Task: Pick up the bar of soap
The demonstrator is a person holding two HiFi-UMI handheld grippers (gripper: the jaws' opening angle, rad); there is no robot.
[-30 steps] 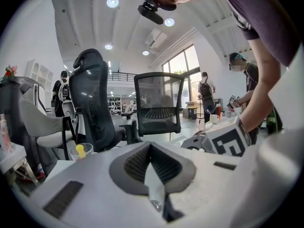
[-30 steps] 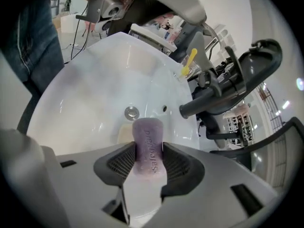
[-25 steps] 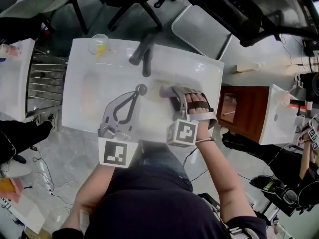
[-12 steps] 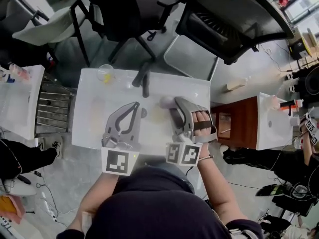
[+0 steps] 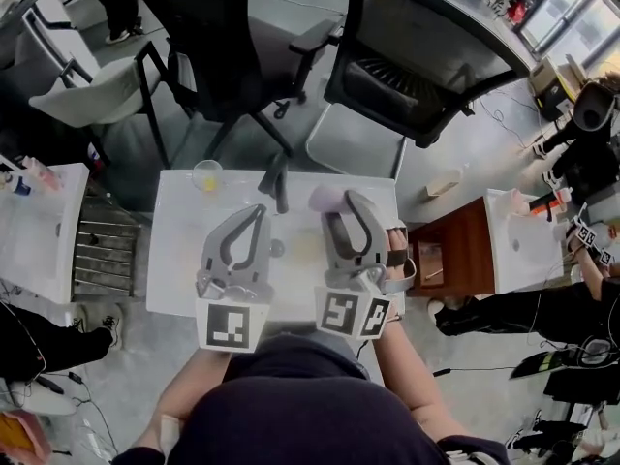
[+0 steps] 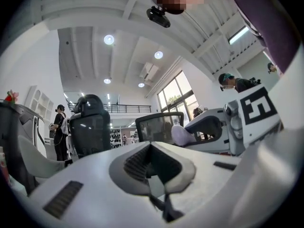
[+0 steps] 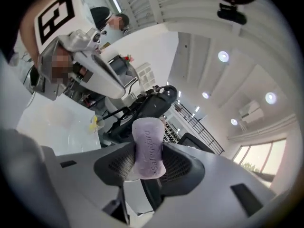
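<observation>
At twelve o'clock of the right gripper, a pale lilac, rounded bar of soap stands clamped between the ribbed pads, gripped across its narrow faces so it cannot slide out. It hangs above the white rectangular basin, near the one o'clock corner. The pickup appears complete. The left gripper, at nine o'clock of the right, is closed on nothing and held aside, probably to keep clear. A dark grey tap sits at the basin's twelve o'clock and a clear glass tumbler at eleven.
</observation>
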